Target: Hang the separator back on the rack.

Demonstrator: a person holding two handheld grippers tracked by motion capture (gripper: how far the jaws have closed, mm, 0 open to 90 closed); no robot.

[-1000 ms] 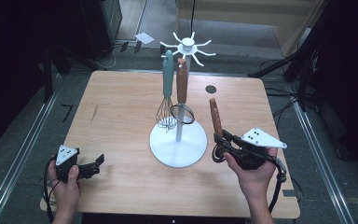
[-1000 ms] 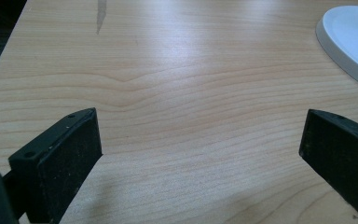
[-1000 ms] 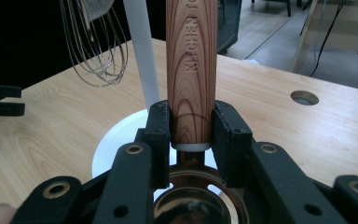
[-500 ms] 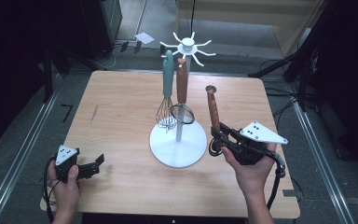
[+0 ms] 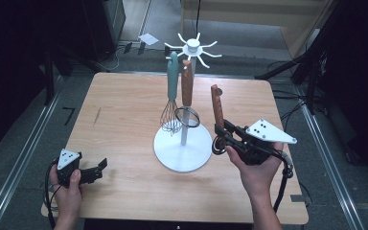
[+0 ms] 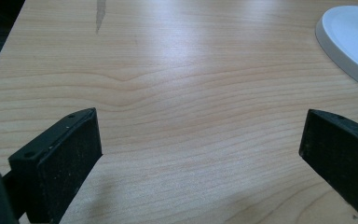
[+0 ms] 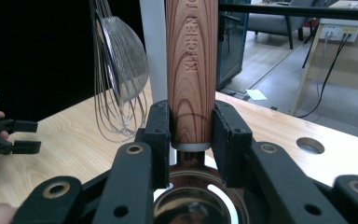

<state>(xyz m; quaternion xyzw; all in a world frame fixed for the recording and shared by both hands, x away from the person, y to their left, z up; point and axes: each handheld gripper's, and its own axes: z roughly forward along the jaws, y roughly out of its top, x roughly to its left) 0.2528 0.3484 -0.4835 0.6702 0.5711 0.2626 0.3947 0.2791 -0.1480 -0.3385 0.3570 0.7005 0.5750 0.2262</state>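
Left gripper (image 5: 96, 168) low over the bare worktop (image 5: 124, 120), jaws spread wide on nothing, white stand (image 5: 182, 152) at centre with whisk (image 5: 171, 103) hanging, right gripper (image 7: 191, 140) clamping the wooden-handled utensil (image 7: 192, 70) upright at its handle's lower end, just beside the stand.

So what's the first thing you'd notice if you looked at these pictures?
Probably the white utensil stand in the middle of the wooden table, with a teal-handled whisk and a wooden-handled strainer hanging from it. Next, the right gripper beside the stand, its fingers shut on a wooden-handled utensil held upright. The left gripper waits open near the table's front left corner.
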